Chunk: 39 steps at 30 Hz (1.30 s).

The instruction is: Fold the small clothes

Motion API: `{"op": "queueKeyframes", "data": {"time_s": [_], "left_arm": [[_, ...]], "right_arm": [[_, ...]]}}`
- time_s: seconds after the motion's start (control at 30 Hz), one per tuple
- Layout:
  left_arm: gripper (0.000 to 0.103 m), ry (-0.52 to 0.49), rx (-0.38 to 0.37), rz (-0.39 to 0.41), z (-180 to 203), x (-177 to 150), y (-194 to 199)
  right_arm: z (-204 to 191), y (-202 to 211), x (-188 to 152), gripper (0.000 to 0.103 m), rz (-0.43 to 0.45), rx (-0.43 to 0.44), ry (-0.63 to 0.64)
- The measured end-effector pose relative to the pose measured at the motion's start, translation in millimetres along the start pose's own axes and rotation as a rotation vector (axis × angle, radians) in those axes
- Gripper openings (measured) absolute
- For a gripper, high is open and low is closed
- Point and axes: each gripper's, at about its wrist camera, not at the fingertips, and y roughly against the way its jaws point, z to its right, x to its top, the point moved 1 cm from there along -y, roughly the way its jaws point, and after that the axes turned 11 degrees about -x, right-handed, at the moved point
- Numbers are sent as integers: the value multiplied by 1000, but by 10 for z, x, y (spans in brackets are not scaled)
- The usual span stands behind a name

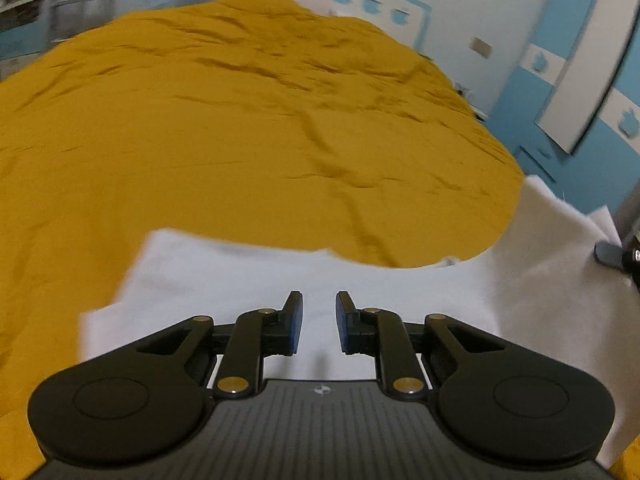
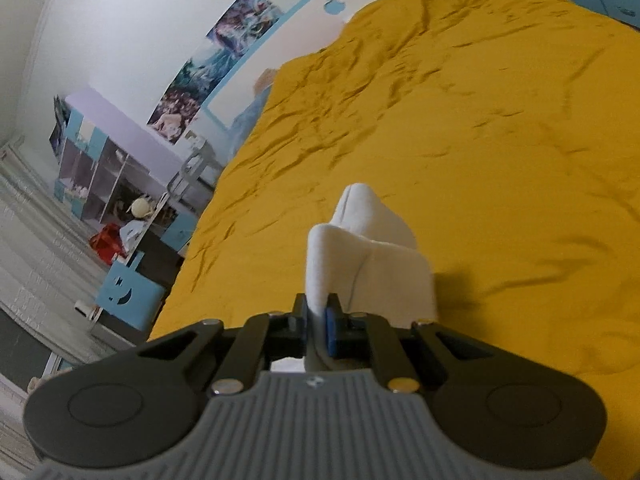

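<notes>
Here the right gripper (image 2: 318, 312), fingers pinched tight on an edge of the white garment (image 1: 304, 276) lying on the yellow bed (image 1: 240, 120), seems mid-fold, while the left gripper (image 1: 319, 322), slightly parted and empty, should next pin or grasp the cloth.

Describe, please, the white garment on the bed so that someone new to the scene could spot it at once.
A bed under a wrinkled mustard-yellow cover fills most of both views. The white garment lies on it just ahead of the left gripper, and the right gripper pinches one edge of it. It is the only white cloth on the yellow.
</notes>
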Motion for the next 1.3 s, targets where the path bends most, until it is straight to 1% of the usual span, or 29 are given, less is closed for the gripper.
{"op": "queueKeyframes", "data": {"time_s": [0.17,0.3,0.47,0.6,0.67,0.73,0.83,0.97,1.07,1.13,1.17,1.23,1.3], "left_arm": [[20,95,53,13,-505,-162,421],[20,168,67,26,-829,-257,621],[20,238,61,36,-1111,-368,738],[20,276,35,51,-1233,-473,789],[20,294,26,60,-1299,-507,806],[20,310,19,71,-1348,-529,815],[20,323,6,76,-1420,-544,805],[20,337,13,69,-1465,-574,787],[20,343,20,69,-1470,-584,824],[20,335,21,73,-1435,-587,876],[20,322,17,76,-1405,-583,913],[22,299,14,84,-1343,-577,1002],[22,288,11,104,-1266,-587,1145]], "right_arm": [[-730,-305,-191,3,-50,14,35],[-1318,-620,-410,3,-84,-7,89],[-1980,-1060,-808,3,-126,-34,167],[-2379,-1416,-1132,3,-158,-74,235],[-2495,-1609,-1280,3,-187,-95,256],[-2592,-1764,-1408,3,-188,-129,298],[-2635,-1981,-1471,3,-208,-146,319],[-2631,-2262,-1587,3,-254,-170,341],[-2604,-2387,-1687,4,-280,-196,377],[-2636,-2392,-1731,11,-282,-209,419],[-2666,-2326,-1743,13,-276,-209,443],[-2794,-2155,-1774,24,-245,-193,504],[-2914,-1897,-1816,26,-193,-168,572]]}}
